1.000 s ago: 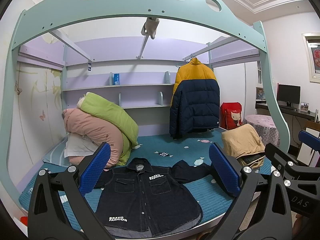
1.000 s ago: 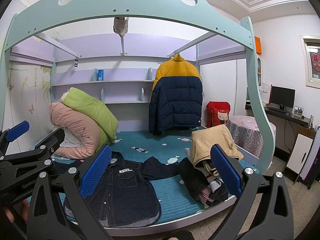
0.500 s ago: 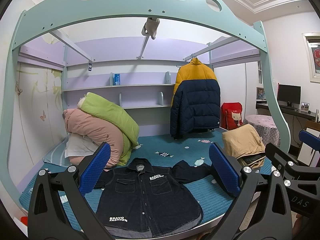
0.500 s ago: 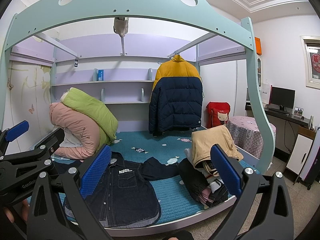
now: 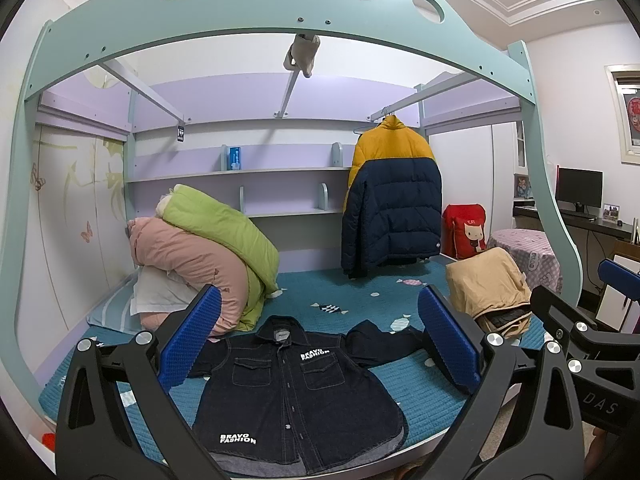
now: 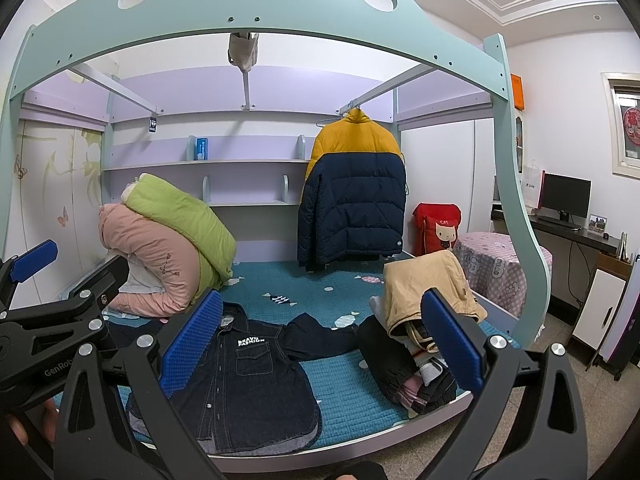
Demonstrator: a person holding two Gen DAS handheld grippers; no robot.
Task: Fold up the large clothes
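Step in hand: approach, no fold begun. The shirt point(image 5: 296, 392) lies flat, front up, at the bed's point(image 5: 372, 292) near edge, one sleeve stretched toward the beige pile point(image 5: 486, 288). Left gripper point(image 5: 318, 340) and right gripper point(image 6: 320, 338) are both spread wide, empty, short of the bed. Next move likely requires lowering onto a sleeve.

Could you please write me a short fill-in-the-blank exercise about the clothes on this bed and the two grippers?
1. The dark denim shirt lies spread flat on the ____ bed cover.
2. The white lettering on the shirt's chest pocket reads BRAVO ____.
3. The yellow and navy puffer jacket hangs from a ____.
4. The left gripper and the right gripper both have their jaws ____.

Missing words: teal; FASHION; hanger; open
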